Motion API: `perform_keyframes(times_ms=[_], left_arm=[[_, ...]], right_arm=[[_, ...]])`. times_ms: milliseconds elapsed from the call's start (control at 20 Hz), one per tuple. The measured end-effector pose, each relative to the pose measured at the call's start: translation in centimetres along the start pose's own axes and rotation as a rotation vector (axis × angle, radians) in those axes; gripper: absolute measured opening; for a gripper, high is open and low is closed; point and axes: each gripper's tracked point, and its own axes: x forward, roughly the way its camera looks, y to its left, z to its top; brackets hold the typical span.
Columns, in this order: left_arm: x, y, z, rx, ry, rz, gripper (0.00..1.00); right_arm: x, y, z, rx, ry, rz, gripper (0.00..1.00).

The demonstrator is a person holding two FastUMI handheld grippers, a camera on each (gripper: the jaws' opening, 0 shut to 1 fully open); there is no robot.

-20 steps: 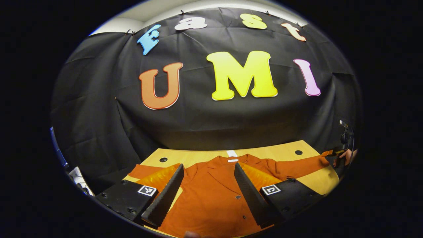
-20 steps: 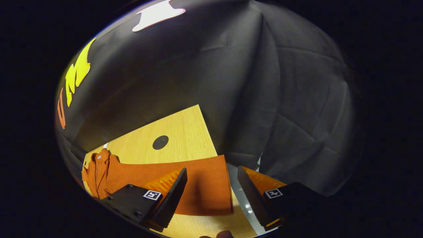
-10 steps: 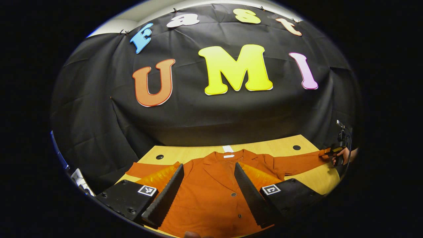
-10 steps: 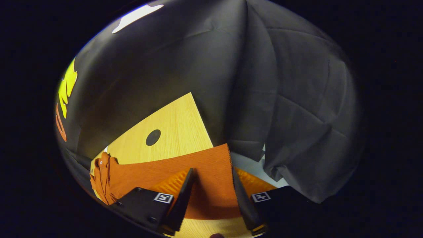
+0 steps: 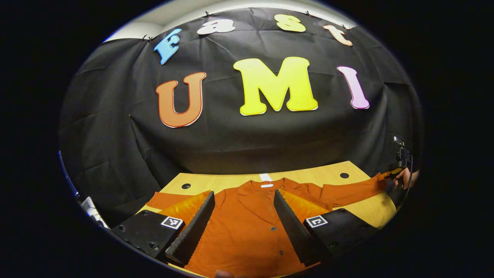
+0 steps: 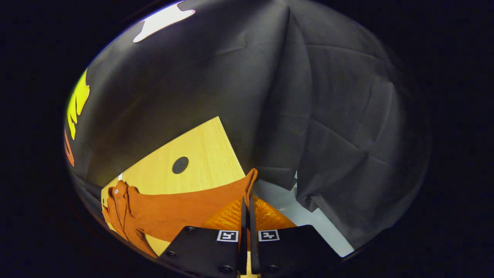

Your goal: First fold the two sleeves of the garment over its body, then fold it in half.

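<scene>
An orange button-front garment [image 5: 247,227] lies face up on a light wooden table [image 5: 308,173], collar toward the wall. My left gripper [image 5: 243,200] hovers open over its chest, nothing between the fingers. Its right sleeve [image 5: 351,190] stretches out to the table's right end, where my right gripper [image 5: 391,174] and a hand hold the cuff raised. In the right gripper view my right gripper [image 6: 247,200] is shut on that sleeve's cuff [image 6: 251,179], the sleeve [image 6: 185,210] running back to the garment's body [image 6: 119,204]. The left sleeve [image 5: 164,200] lies flat at the left.
Black cloth walls close in the table at the back and right. Round dark holes [image 5: 185,186] [image 5: 343,175] [image 6: 180,165] mark the tabletop. A pale floor strip [image 6: 301,210] shows beyond the table's right end.
My right gripper closed from wide open onto the sleeve cuff and lifted it off the table. The left gripper stayed open above the garment's chest.
</scene>
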Motion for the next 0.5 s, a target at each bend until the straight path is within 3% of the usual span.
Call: perform_keyframes(times_ms=[200, 500], left_arm=[[-0.2, 2.7, -0.2, -0.044, -0.03, 0.003, 0.99], [-0.2, 8.5, -1.8, -0.112, -0.042, 0.0, 0.99]], right_arm=[[-5.7, 6.0, 3.5, -0.062, -0.087, 0.031, 0.04], [-13.7, 21.8, 4.0, -0.141, -0.164, 0.114, 0.04]])
